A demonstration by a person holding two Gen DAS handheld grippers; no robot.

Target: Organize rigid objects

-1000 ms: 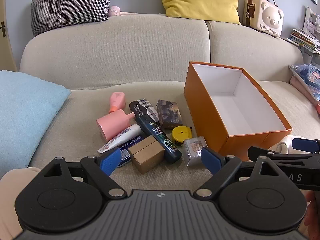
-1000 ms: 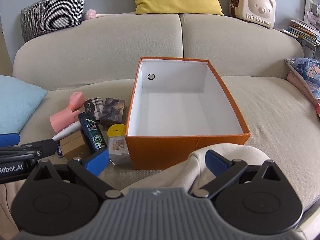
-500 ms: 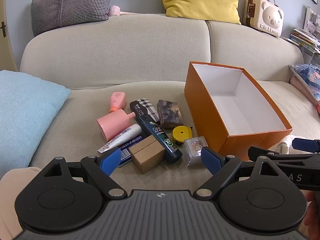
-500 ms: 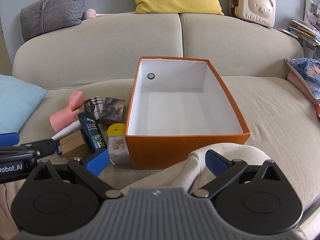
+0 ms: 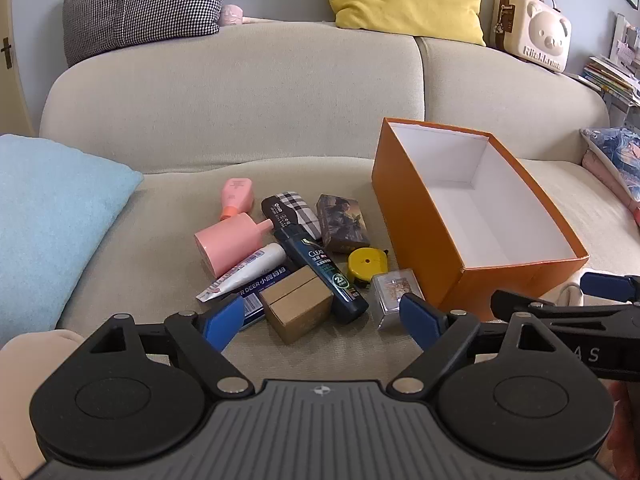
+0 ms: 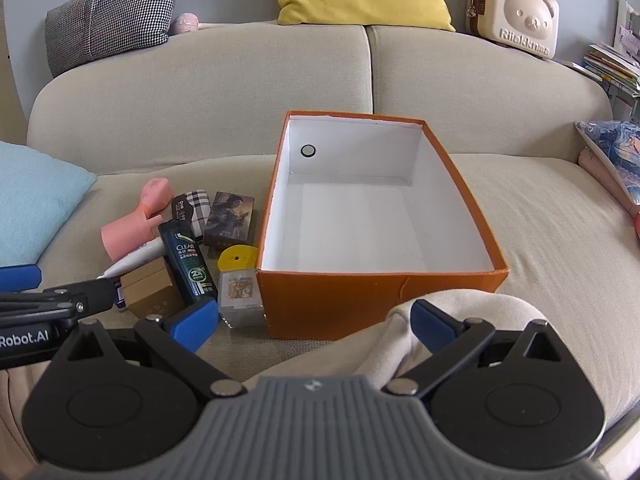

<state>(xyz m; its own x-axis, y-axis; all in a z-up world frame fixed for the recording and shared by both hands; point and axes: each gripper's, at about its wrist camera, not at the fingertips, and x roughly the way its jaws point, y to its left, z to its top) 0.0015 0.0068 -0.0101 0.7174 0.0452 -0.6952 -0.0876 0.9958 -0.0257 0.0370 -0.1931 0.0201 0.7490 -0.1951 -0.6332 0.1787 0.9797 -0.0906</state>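
Beige sofa [image 5: 248, 92], orange box [image 6: 360, 304], clutter beside, 2 hand-held grippers spread

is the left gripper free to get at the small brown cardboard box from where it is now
Probably yes. The left gripper is open and empty, and the small brown cardboard box lies just ahead between its fingers, top uncovered. The dark shampoo bottle crowds its right side.

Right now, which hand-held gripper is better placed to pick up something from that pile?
Probably the left hand-held gripper: open, it faces the small cardboard box. The right hand-held gripper faces the orange box.
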